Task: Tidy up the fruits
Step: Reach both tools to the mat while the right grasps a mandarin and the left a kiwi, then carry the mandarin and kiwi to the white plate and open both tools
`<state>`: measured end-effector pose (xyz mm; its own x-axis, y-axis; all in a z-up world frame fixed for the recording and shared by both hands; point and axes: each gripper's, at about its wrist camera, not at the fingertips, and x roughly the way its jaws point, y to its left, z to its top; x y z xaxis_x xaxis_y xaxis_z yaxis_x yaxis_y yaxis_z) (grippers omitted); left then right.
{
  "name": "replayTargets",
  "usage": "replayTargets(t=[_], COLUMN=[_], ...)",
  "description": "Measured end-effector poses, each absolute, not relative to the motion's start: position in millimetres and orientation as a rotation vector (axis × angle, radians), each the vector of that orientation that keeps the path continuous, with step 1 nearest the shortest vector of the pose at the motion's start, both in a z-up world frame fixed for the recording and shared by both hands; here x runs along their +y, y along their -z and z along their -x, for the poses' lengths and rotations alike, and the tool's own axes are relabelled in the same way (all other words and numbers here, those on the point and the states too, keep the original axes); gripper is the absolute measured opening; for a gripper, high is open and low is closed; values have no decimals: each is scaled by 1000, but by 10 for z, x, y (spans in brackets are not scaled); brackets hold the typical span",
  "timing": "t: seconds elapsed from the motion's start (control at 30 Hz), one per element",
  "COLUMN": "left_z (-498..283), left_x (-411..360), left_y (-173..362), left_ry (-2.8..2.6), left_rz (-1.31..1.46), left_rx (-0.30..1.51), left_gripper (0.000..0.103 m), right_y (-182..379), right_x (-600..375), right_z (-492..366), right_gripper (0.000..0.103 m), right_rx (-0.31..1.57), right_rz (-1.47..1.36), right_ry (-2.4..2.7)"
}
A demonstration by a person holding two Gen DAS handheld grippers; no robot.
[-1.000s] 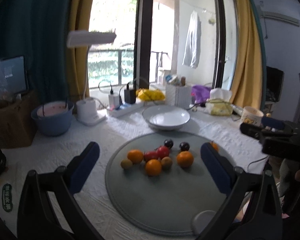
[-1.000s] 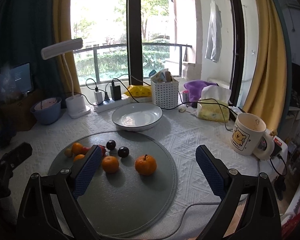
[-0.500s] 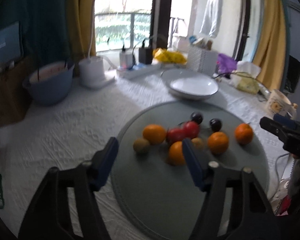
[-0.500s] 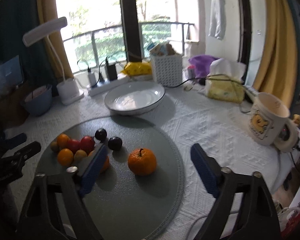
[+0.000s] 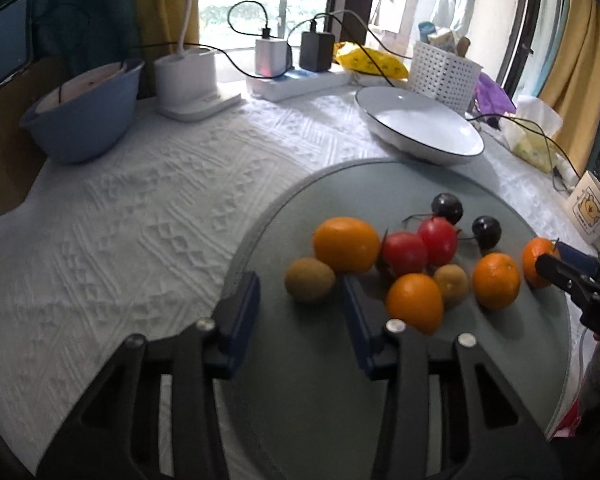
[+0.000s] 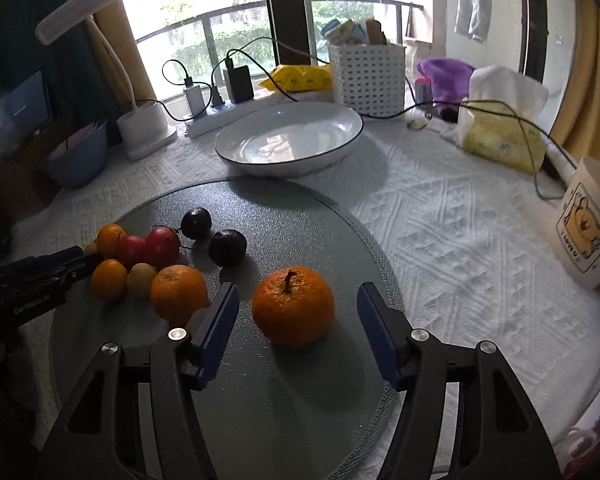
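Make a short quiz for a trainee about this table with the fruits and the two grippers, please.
1. True or false: the white plate already holds fruit.
2. Which fruit lies between the fingers of the right gripper? A) plum B) tangerine C) tomato
3. Fill in: the left gripper frames the small brown ____.

Key:
1. False; it is empty, and all the fruit lies on the grey mat.
2. B, the tangerine, not yet touched.
3. kiwi.

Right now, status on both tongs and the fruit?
Left tongs closing around kiwi, right tongs closing around tangerine, no contact. Plate empty. Nothing blocking.
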<state>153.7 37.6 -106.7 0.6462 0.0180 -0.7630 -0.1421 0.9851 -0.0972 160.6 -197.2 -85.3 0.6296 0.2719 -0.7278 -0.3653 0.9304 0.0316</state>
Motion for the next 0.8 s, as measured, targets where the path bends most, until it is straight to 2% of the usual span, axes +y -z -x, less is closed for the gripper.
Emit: replayTargets(t=[0.07, 0.13, 0.23, 0.27, 0.8], left_z=[-1570, -1587, -1624, -1633, -1673], left_x=[363, 371, 378, 374, 223], left_y=[1073, 1071, 1071, 1072, 799], left_ry=[-87, -86, -84, -83, -19], left_rz=[143, 141, 140, 138, 144], left_rx=[866, 866, 868, 868, 795], left_gripper=[39, 36, 29, 27, 27], right_y=[881, 900, 922, 921, 773], right_x=[-1962, -1956, -1935, -1929, -1929], right_z=[-1639, -1655, -1670, -1674, -1847], right_gripper=[65, 54, 48, 48, 47], right_rx=[826, 837, 844, 842, 796], right_rz=[121, 121, 128, 135, 180], right_ry=[-370, -376, -395, -394, -402])
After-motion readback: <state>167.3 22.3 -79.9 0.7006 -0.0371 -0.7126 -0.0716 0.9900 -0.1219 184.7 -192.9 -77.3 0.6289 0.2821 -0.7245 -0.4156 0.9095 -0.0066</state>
